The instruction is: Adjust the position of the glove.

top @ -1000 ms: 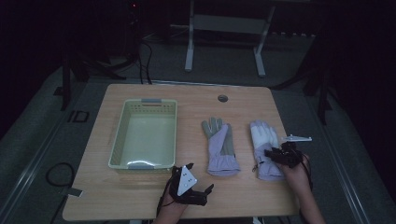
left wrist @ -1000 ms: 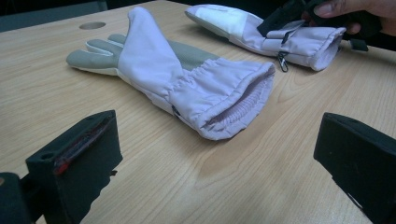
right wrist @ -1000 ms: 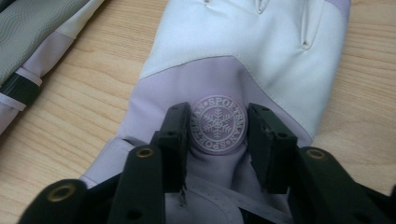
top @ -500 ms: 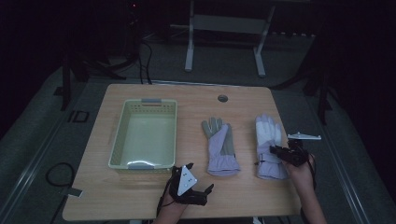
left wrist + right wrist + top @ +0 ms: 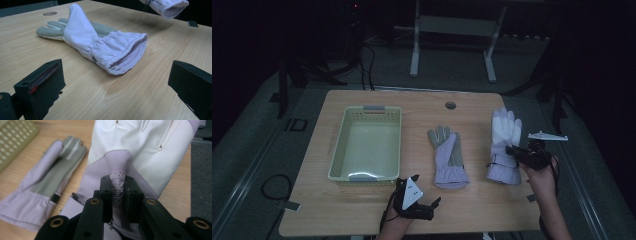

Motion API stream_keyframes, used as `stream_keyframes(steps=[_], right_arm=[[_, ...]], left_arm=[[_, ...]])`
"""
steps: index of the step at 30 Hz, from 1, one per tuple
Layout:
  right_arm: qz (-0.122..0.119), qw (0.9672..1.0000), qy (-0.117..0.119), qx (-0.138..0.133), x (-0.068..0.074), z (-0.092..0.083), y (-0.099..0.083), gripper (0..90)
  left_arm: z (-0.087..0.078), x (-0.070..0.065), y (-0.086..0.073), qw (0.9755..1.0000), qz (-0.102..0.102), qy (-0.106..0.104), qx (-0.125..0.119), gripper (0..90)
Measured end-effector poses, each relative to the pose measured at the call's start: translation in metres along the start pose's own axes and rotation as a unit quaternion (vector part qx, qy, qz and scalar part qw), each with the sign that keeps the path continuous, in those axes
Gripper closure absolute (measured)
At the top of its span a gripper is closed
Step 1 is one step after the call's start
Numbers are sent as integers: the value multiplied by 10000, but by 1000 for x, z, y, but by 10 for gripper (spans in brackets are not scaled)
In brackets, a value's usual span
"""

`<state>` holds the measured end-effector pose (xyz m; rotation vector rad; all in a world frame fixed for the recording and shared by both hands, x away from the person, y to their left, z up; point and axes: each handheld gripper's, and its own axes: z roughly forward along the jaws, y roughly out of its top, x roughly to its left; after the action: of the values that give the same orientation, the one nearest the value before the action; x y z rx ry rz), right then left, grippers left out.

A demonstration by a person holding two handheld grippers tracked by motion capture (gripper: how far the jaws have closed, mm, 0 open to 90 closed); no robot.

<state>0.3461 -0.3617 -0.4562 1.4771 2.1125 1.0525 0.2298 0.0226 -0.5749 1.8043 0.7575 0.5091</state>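
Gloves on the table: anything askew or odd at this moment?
Slightly. The right glove is pinched up by the right gripper, its cuff off the table. The left glove lies flat. The basket sits square.

On the light wooden table (image 5: 362, 210), a pale green plastic basket (image 5: 342, 145) sits at left — a lavender glove with grey palm (image 5: 448, 157) lies flat to its right. Farther right, a white-and-lavender glove (image 5: 504, 135) sits near the table's right edge — its cuff lifted off the tabletop.

Table (image 5: 362, 210): basket (image 5: 343, 150), glove (image 5: 448, 160) (flat)
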Motion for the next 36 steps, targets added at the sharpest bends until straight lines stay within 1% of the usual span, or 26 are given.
stream_keyframes(steps=[2, 3, 5, 6, 7, 12, 16, 18, 24, 29, 34, 35, 36], right_arm=[[-21, 10000, 32, -23, 2, -1, 2, 791], [-69, 9999, 38, -78, 6, -3, 6, 790], [-135, 9998, 86, -99, 12, -4, 9, 790], [-135, 9998, 86, -99, 12, -4, 9, 790], [-139, 9998, 121, -97, 17, -4, 12, 790], [-252, 9994, 196, -115, 29, -4, 19, 790], [-283, 9992, 245, -136, 41, -2, 25, 790], [-340, 9989, 289, -123, 48, 0, 28, 789], [-384, 9983, 419, -113, 67, 7, 35, 790], [-322, 9981, 519, -87, 84, 14, 38, 788], [-356, 9969, 705, -19, 106, 26, 40, 788], [-356, 9969, 705, -19, 106, 26, 40, 788], [-367, 9966, 733, 0, 110, 28, 40, 788]], left_arm=[[0, 0, 0, 10000, 1, -1, -2, 9], [0, 0, 0, 10000, 3, -2, -3, 9], [0, 0, 0, 10000, 0, -1, -1, 9], [0, 0, 0, 10000, 0, -1, -1, 9], [0, 0, 0, 10000, -1, -1, 0, 9], [0, 0, 0, 10000, 0, -1, -4, 9], [0, 0, 0, 10000, -1, -3, -13, 9], [0, 0, 0, 10000, 5, -3, -13, 9], [0, 0, 0, 10000, 15, -8, -13, 9], [0, 0, 0, 10000, 13, -20, -14, 9], [0, 0, 0, 10000, 16, -22, -20, 9], [0, 0, 0, 10000, 16, -22, -20, 9], [0, 0, 0, 10000, 21, -23, -19, 9]])
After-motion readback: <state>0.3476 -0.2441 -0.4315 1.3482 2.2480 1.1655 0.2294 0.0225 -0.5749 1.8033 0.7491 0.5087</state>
